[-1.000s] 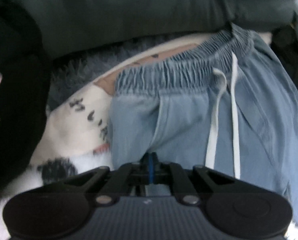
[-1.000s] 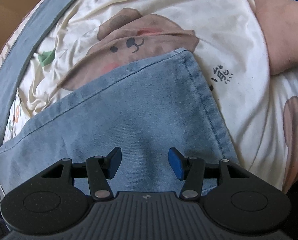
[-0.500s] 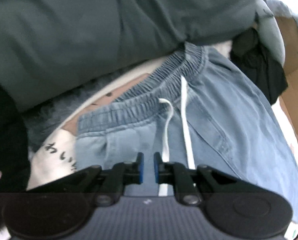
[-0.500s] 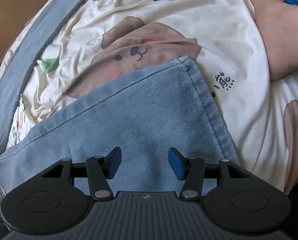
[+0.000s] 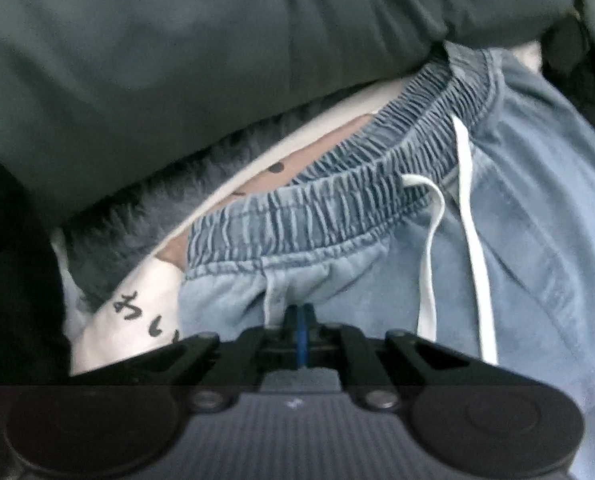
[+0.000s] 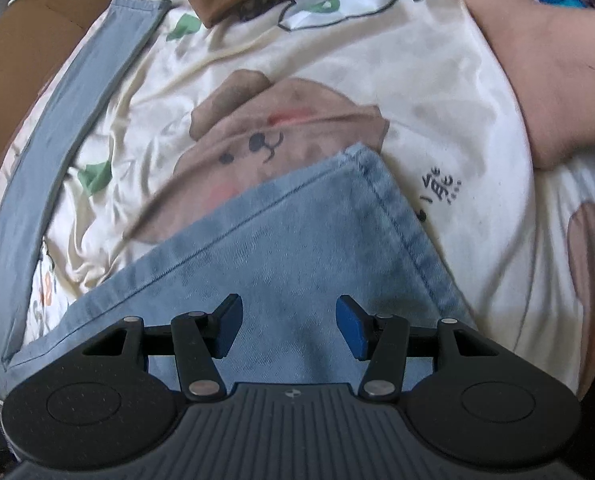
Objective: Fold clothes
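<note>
One pair of denim trousers [image 5: 437,272]; two white drawstring ends [image 5: 473,240]; one bear-print sheet [image 6: 437,92]

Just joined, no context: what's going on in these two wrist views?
A person is folding light blue denim shorts on a cartoon bear bedsheet. The left gripper is shut just below the elastic waistband, apparently pinching the fabric beside the white drawstring. The right gripper hangs open above the hem end, holding nothing. No fold shows yet.
</note>
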`<act>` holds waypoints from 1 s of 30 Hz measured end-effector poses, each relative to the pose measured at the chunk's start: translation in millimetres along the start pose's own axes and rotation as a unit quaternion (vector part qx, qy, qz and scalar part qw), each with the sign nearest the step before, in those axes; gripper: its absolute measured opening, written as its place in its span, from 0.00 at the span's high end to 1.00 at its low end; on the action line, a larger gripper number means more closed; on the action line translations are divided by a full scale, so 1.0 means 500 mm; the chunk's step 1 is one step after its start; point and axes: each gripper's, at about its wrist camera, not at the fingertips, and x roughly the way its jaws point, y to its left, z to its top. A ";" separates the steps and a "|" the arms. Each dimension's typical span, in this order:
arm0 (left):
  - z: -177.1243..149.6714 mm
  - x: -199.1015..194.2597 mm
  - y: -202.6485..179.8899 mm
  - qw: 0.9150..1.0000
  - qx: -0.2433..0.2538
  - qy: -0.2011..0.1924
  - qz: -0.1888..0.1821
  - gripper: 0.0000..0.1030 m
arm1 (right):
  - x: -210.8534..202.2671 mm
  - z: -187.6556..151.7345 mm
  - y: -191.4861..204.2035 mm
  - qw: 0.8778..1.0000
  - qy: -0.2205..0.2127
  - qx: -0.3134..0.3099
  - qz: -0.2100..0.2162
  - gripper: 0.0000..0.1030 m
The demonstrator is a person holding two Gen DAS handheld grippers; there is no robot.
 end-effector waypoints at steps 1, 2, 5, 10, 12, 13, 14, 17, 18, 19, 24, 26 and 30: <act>-0.003 -0.005 -0.011 1.000 0.009 -0.003 0.012 0.97 | 0.001 0.002 0.003 1.000 -0.002 -0.010 -0.003 0.43; -0.005 -0.010 -0.017 1.000 0.015 -0.004 0.020 0.97 | 0.002 0.005 0.007 1.000 -0.005 -0.022 -0.008 0.43; -0.010 -0.029 -0.012 1.000 0.013 -0.001 0.012 0.91 | -0.001 0.014 0.006 0.998 -0.020 -0.047 -0.022 0.43; -0.022 -0.090 0.009 1.000 0.006 -0.007 -0.007 0.85 | -0.003 0.043 -0.016 0.996 -0.042 -0.063 -0.037 0.43; -0.034 -0.112 0.022 1.000 -0.002 -0.009 -0.012 0.83 | -0.001 0.054 -0.023 0.995 -0.050 -0.075 -0.042 0.43; -0.041 -0.123 0.028 1.000 -0.007 -0.011 -0.014 0.83 | -0.001 0.060 -0.026 0.994 -0.054 -0.080 -0.044 0.43; -0.052 -0.133 0.035 1.000 -0.015 -0.012 -0.016 0.83 | 0.001 0.067 -0.030 0.994 -0.056 -0.082 -0.044 0.43; -0.094 -0.175 0.052 0.999 -0.030 -0.015 -0.027 0.83 | 0.007 0.087 -0.040 0.993 -0.064 -0.088 -0.044 0.43; -0.109 -0.189 0.057 0.999 -0.035 -0.016 -0.031 0.83 | 0.012 0.093 -0.041 0.993 -0.065 -0.092 -0.043 0.43; -0.121 -0.201 0.062 0.999 -0.038 -0.017 -0.033 0.83 | 0.018 0.099 -0.041 0.992 -0.063 -0.099 -0.041 0.43; -0.169 -0.240 0.076 0.999 -0.025 -0.007 -0.021 0.82 | 0.066 0.118 -0.037 0.988 -0.041 -0.145 -0.043 0.44; -0.182 -0.256 0.078 1.000 -0.023 -0.004 -0.018 0.82 | 0.084 0.120 -0.033 0.985 -0.035 -0.166 -0.043 0.44; -0.203 -0.277 0.067 1.000 -0.010 -0.002 -0.011 0.82 | 0.094 0.116 -0.024 0.977 -0.040 -0.204 -0.038 0.61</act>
